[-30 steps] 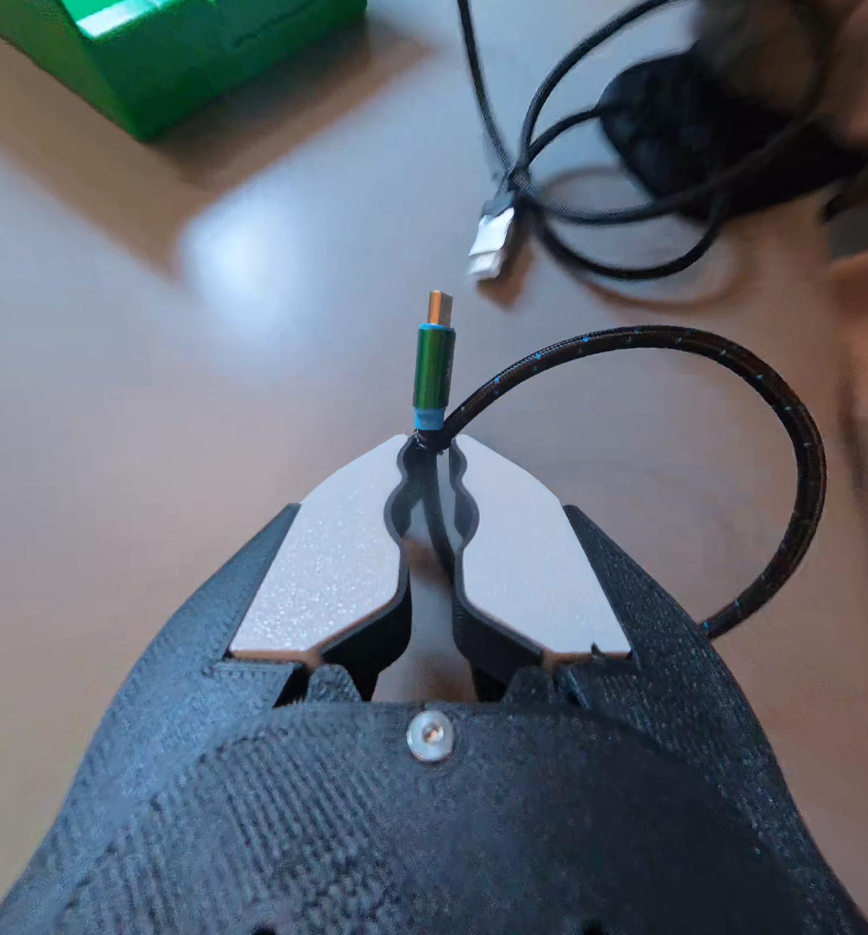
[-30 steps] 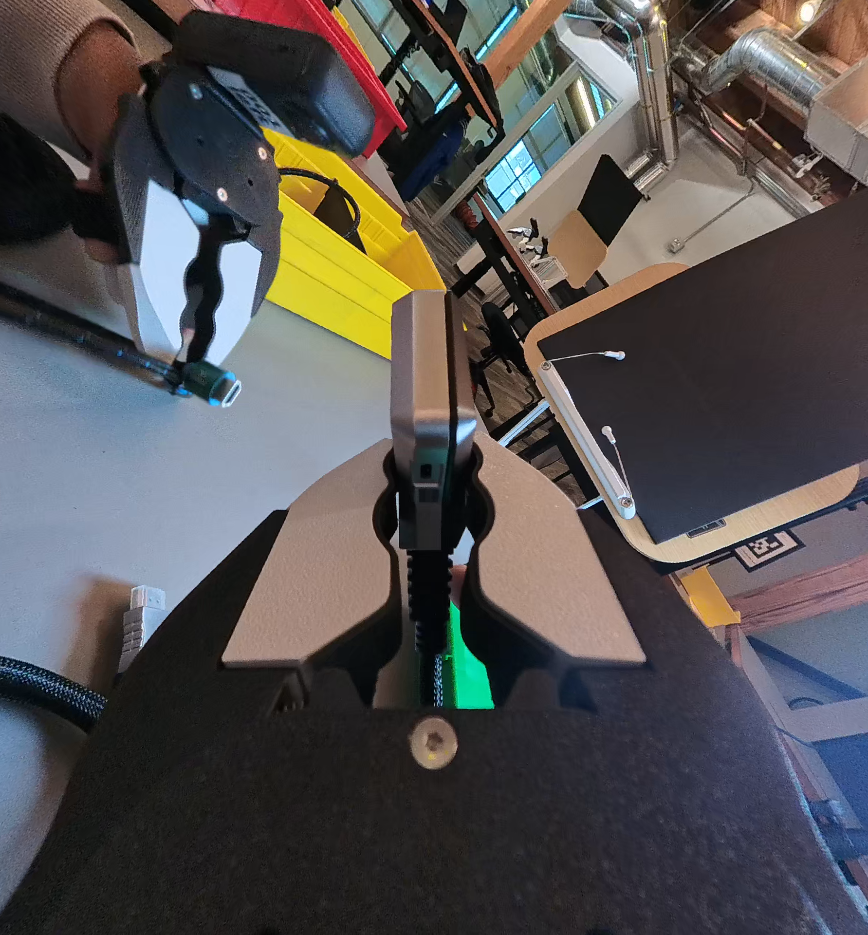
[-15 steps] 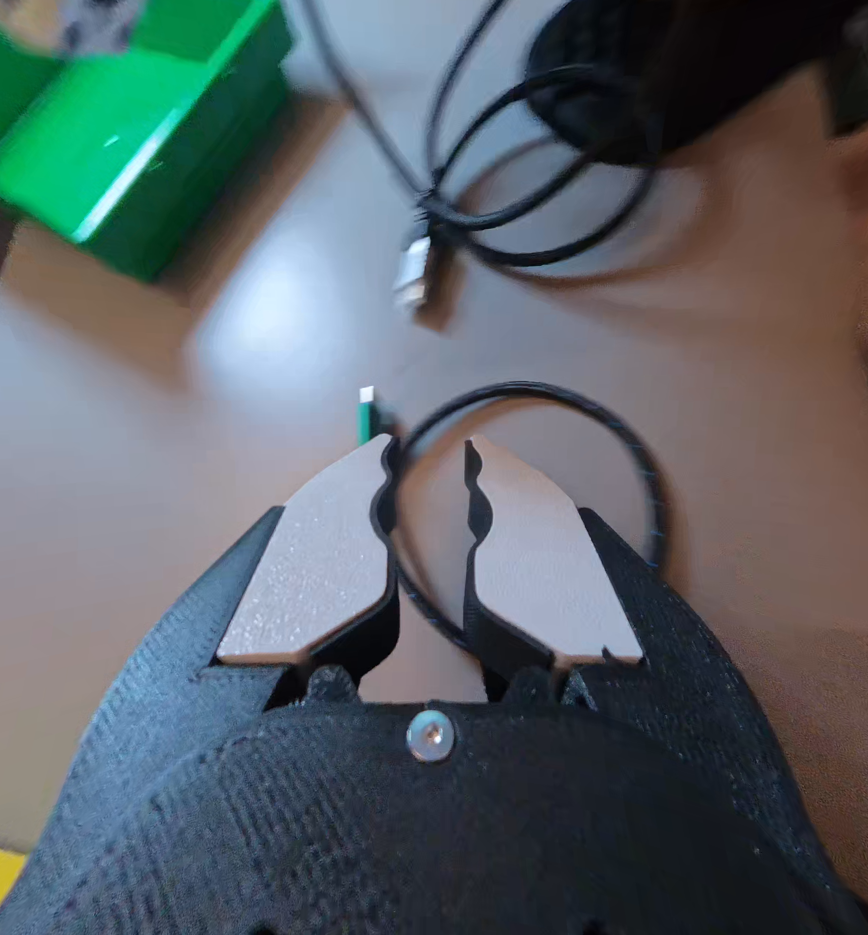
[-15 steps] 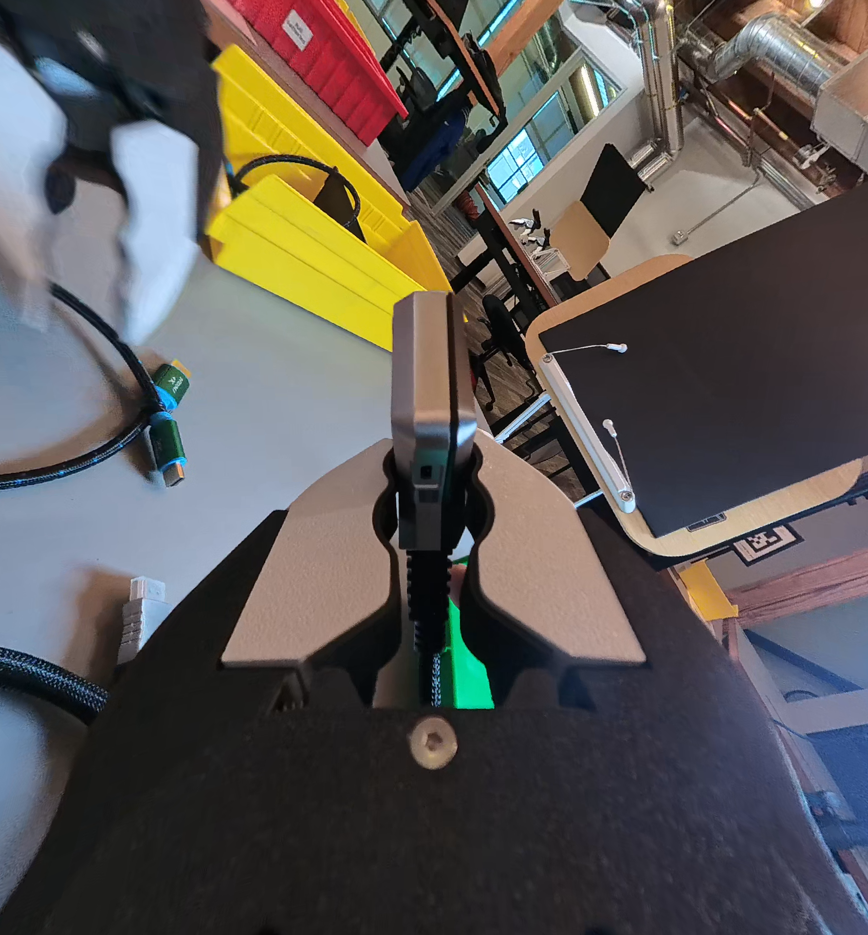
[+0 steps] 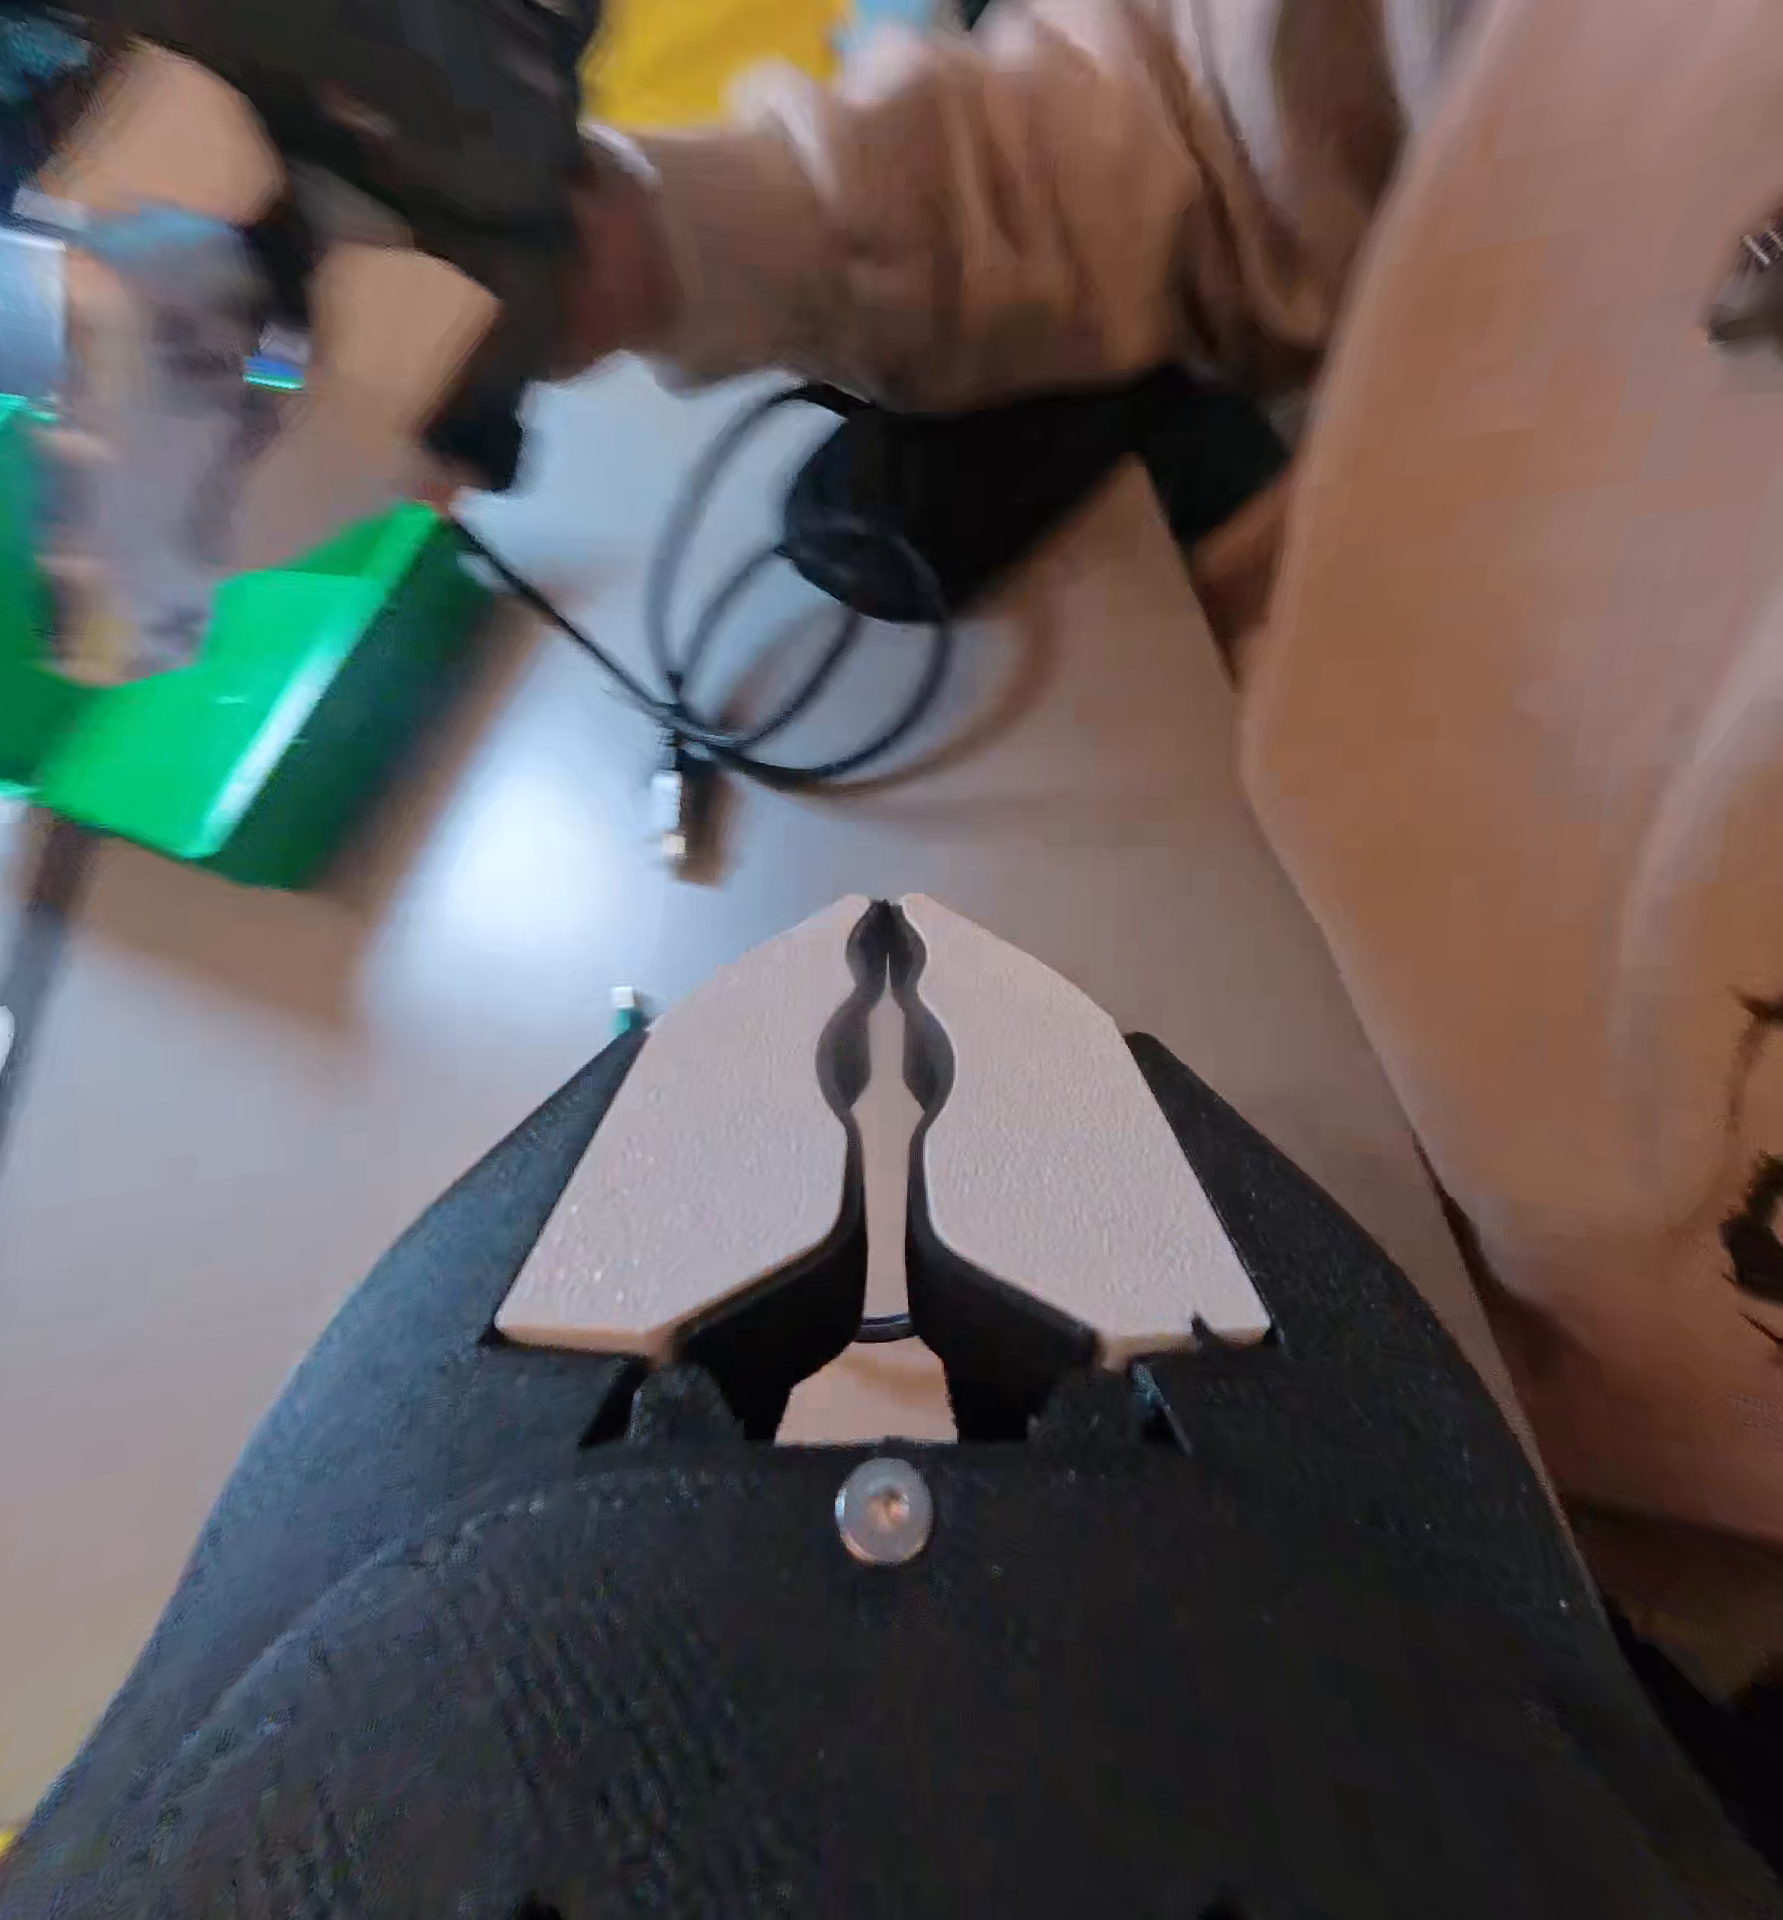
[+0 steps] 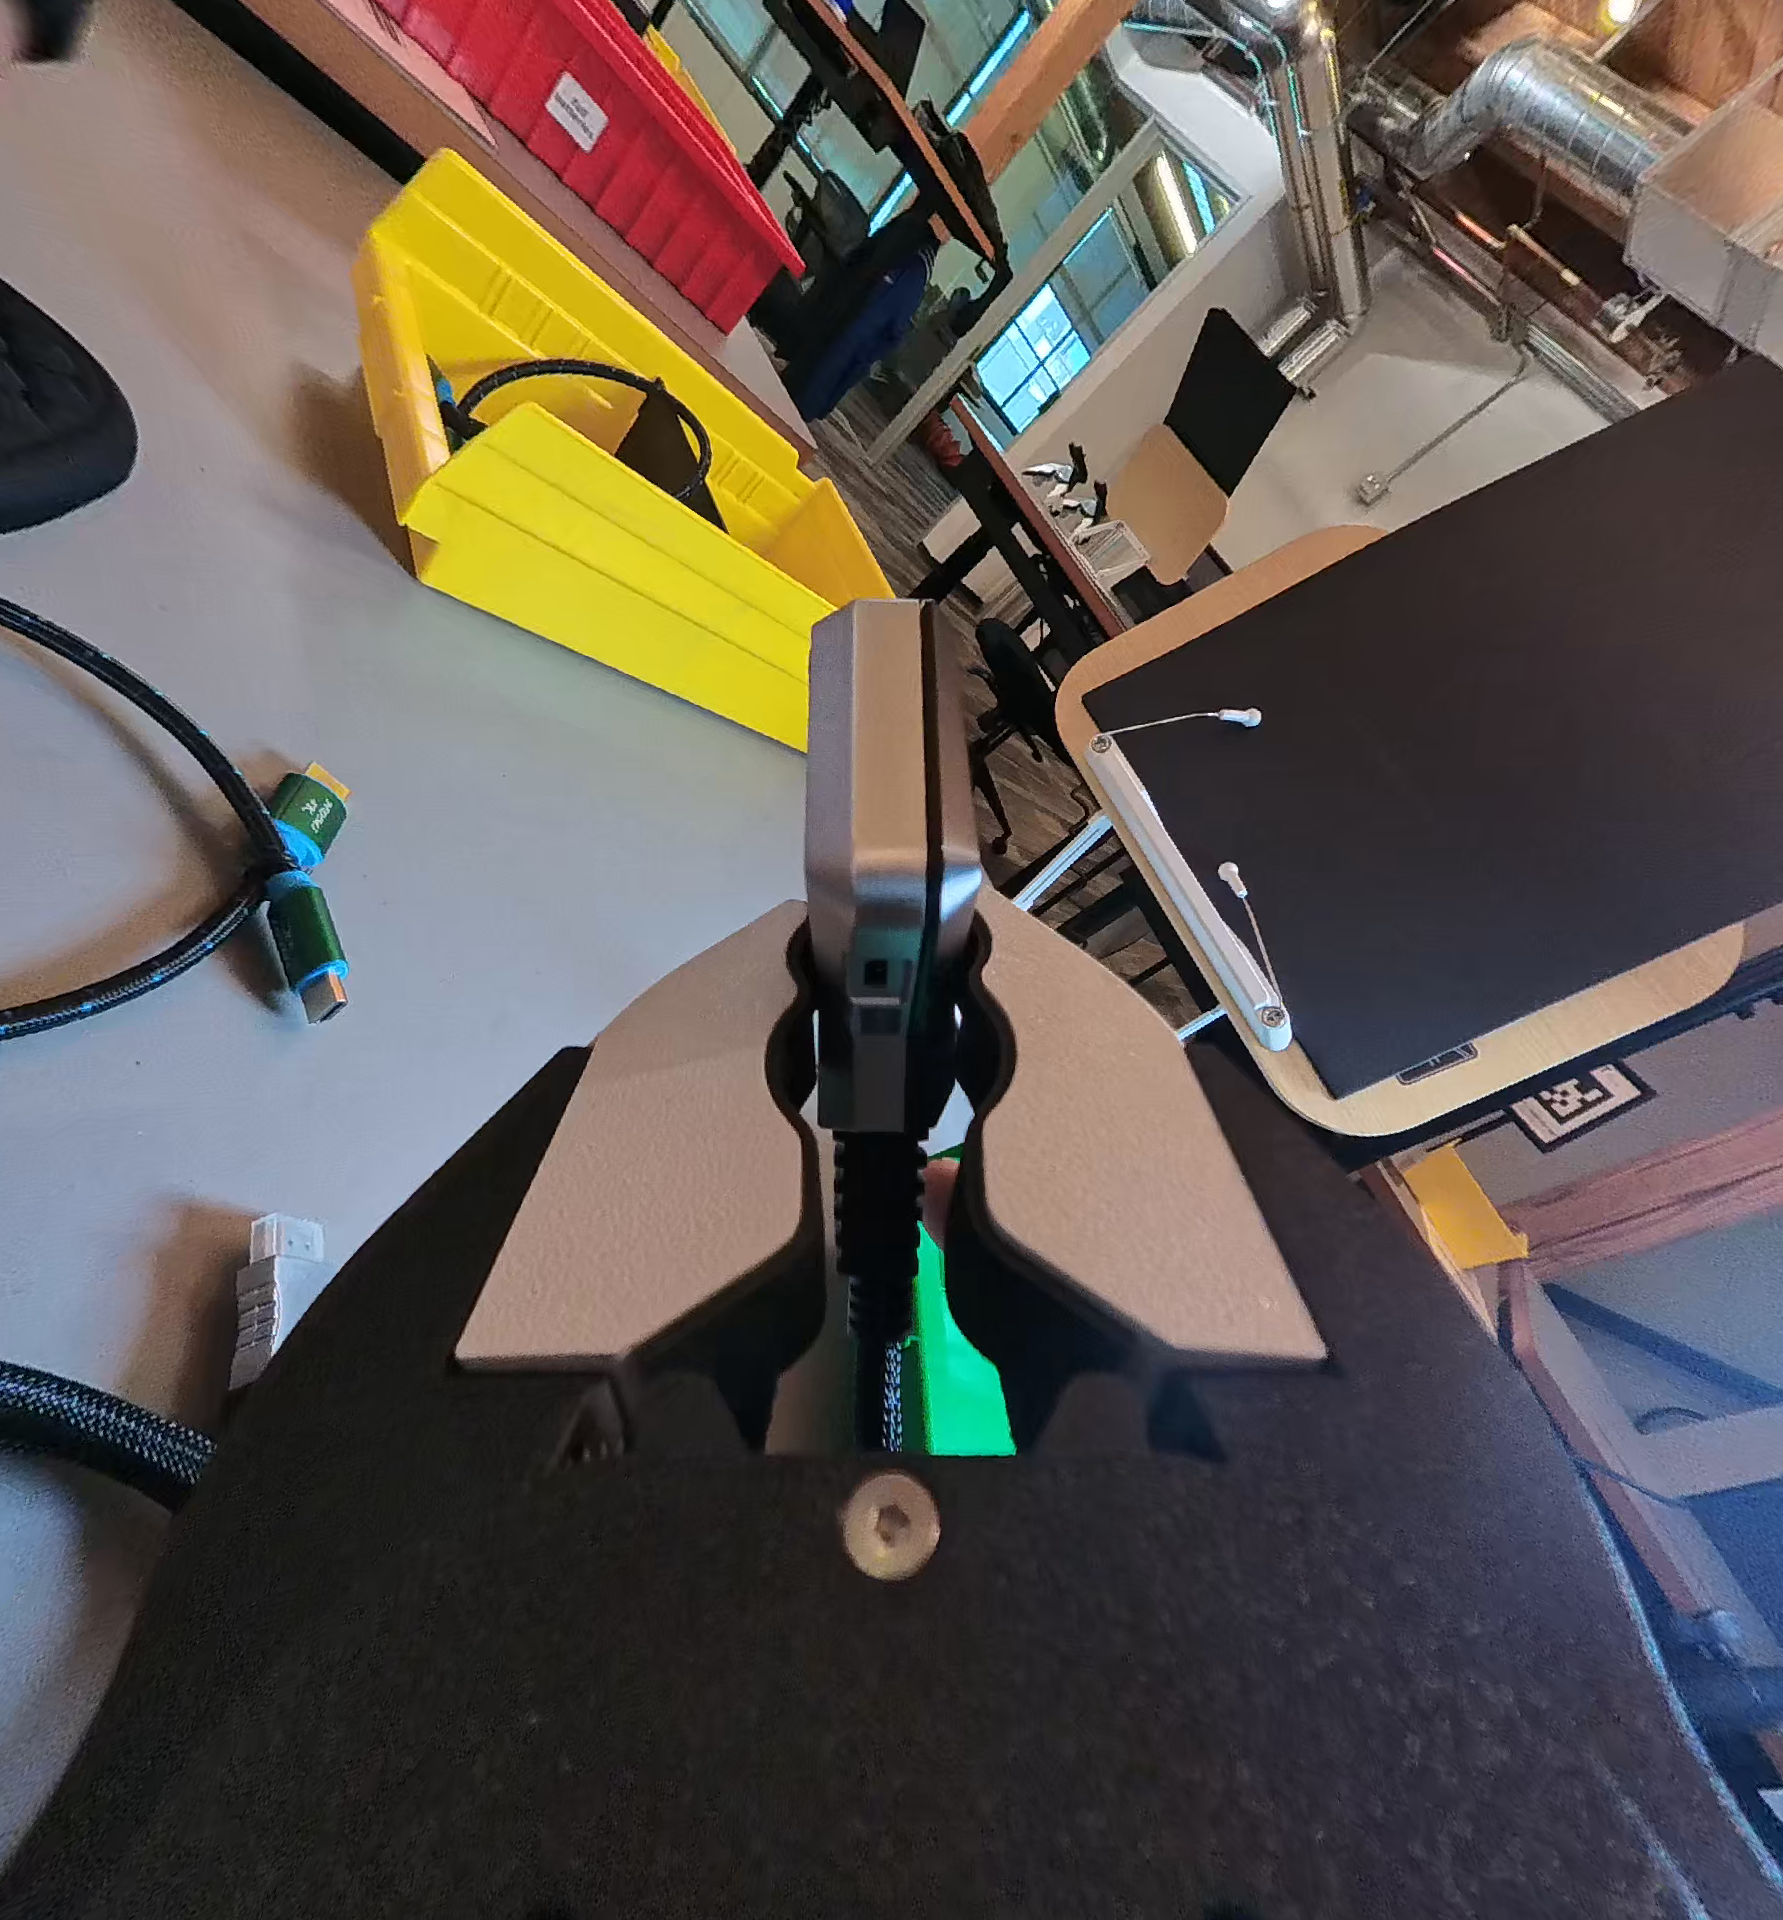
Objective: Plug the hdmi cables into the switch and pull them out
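The left gripper has let the green plug drop onto the table and now sits closed and empty. The right gripper clamps the switch upright. This looks like a pull-out just finished; next, regrasping a plug needs reopening.

Workshop: exposed ducts, parts bins, desks.

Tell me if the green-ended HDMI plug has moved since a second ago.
Yes. The green HDMI plug left the left gripper, now shut and empty, and lies on the table, nearer the camera than the yellow bin.
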The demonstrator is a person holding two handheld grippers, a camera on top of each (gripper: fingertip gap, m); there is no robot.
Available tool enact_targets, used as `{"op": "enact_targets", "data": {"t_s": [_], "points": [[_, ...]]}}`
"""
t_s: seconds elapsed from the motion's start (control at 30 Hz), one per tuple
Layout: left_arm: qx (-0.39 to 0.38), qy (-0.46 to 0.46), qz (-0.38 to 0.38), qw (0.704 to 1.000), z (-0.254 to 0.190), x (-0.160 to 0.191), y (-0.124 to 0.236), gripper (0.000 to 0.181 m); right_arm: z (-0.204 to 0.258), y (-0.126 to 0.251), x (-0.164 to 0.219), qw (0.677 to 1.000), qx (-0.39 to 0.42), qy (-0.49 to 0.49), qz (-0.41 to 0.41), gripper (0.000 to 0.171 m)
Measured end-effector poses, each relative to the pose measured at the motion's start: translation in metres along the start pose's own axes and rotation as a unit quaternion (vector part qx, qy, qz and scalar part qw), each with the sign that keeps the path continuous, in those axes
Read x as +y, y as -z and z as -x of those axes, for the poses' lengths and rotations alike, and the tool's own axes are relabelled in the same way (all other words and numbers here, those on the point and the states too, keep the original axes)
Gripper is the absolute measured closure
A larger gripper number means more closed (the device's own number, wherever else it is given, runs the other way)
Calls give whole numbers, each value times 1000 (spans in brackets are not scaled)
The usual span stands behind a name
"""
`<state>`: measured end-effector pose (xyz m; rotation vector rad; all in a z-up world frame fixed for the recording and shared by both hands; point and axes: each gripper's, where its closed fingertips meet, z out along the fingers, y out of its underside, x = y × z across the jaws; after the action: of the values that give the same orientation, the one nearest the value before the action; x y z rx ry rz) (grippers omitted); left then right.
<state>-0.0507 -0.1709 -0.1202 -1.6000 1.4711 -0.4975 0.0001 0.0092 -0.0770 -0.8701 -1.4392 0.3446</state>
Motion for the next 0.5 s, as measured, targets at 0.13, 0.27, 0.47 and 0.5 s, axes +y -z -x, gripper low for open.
{"op": "enact_targets", "data": {"t_s": [0.13, 0.27, 0.47, 0.5], "points": [[68, 18, 68, 995, -13, 31, -4, 171, -1, 1, 5, 1000, 0, 0, 6, 149], [124, -28, 240, 962, -48, 101, -34, 157, -2, 1, 7, 1000, -3, -9, 5, 149], [155, -56, 240, 957, -56, 94, -36, 174, -2, 1, 6, 1000, -2, -4, 8, 149], [161, -44, 186, 968, -57, 72, -34, 175, -2, 1, 6, 1000, -2, -4, 7, 149]]}}
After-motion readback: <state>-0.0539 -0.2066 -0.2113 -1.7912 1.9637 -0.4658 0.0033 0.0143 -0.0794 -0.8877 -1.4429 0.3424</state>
